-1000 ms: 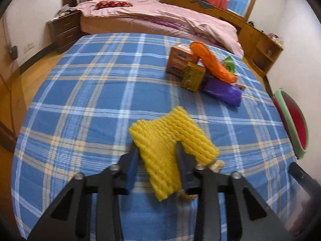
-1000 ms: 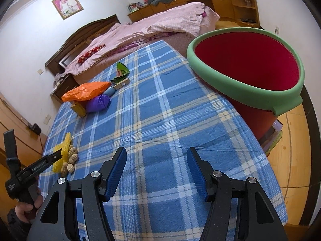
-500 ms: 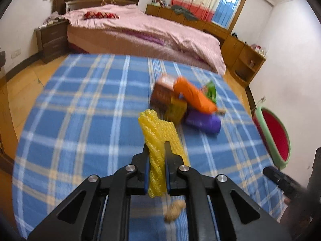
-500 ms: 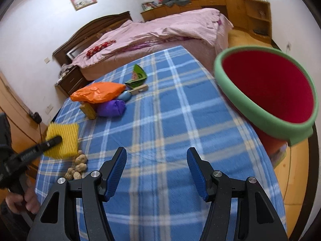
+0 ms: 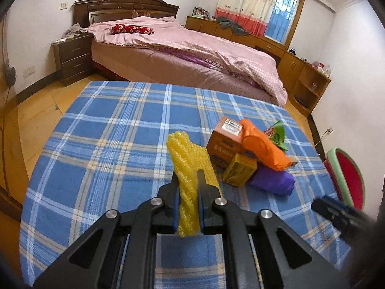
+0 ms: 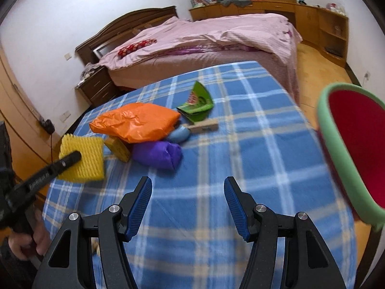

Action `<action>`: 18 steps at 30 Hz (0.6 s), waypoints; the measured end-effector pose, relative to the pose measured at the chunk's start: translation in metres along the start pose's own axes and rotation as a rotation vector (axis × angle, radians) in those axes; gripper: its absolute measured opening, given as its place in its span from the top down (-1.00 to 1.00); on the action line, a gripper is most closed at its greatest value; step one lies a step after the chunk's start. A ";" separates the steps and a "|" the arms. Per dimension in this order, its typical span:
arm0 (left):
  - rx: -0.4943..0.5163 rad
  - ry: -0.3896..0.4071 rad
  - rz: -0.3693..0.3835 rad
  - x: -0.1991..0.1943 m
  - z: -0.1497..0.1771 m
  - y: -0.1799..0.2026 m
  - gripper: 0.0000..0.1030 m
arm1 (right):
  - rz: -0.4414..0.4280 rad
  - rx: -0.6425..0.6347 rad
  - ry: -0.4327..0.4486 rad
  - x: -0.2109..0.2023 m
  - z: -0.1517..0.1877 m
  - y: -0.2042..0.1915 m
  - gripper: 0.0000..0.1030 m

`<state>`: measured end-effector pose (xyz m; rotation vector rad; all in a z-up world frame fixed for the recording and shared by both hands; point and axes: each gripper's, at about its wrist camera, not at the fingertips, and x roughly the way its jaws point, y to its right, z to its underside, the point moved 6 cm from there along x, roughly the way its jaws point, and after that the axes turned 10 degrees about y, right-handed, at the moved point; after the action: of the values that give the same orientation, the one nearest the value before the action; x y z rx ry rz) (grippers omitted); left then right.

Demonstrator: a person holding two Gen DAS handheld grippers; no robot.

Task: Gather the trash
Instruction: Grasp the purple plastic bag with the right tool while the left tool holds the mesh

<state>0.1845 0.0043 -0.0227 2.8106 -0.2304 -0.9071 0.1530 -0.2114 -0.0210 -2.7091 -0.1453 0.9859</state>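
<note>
Blue plaid blanket [image 5: 101, 144]; yellow foam net [image 5: 189, 175] clamped in left tongs [image 5: 188, 187].

Heap of wrappers and boxes [image 6: 144, 130] lay mid-table [image 6: 240, 159], bin [image 6: 349, 159] off its right edge, bed [image 6: 204, 38] behind.

Soft daylight from the window [image 5: 280, 19]; fisheye-bent edges, blurred right view.
</note>
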 end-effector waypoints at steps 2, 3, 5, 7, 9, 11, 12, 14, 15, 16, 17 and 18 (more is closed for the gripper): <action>0.004 -0.003 -0.015 0.004 0.003 -0.001 0.79 | -0.006 -0.012 0.001 0.012 -0.005 -0.005 -0.24; 0.007 -0.003 -0.021 0.005 0.004 -0.002 0.79 | -0.007 -0.016 0.001 0.018 -0.008 -0.007 -0.24; 0.013 0.000 -0.032 0.006 0.005 -0.002 0.79 | -0.014 -0.024 0.007 0.026 -0.012 -0.010 -0.24; 0.017 -0.002 -0.039 0.008 0.006 -0.002 0.79 | -0.024 -0.033 0.018 0.034 -0.018 -0.013 -0.24; 0.018 -0.013 -0.038 0.010 0.009 -0.002 0.79 | -0.034 -0.041 0.025 0.041 -0.020 -0.016 -0.24; 0.019 -0.026 -0.034 0.013 0.011 -0.002 0.79 | -0.037 -0.053 0.022 0.049 -0.021 -0.018 -0.24; 0.021 -0.029 -0.036 0.013 0.012 -0.002 0.79 | -0.040 -0.058 0.015 0.053 -0.020 -0.019 -0.24; 0.022 -0.032 -0.038 0.014 0.013 -0.002 0.79 | -0.050 -0.055 -0.005 0.058 -0.017 -0.021 -0.24; 0.021 -0.033 -0.037 0.014 0.013 -0.002 0.79 | -0.057 -0.046 -0.020 0.060 -0.014 -0.022 -0.24; 0.020 -0.034 -0.037 0.014 0.013 -0.003 0.79 | -0.061 -0.044 -0.026 0.061 -0.012 -0.023 -0.24; 0.019 -0.035 -0.037 0.014 0.013 -0.002 0.79 | -0.056 -0.054 -0.018 0.059 -0.012 -0.023 -0.24; 0.020 -0.037 -0.038 0.014 0.014 -0.002 0.79 | -0.054 -0.066 -0.017 0.058 -0.011 -0.025 -0.19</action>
<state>0.1880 0.0022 -0.0419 2.8274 -0.1926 -0.9710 0.2041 -0.1787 -0.0421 -2.7410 -0.2567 1.0060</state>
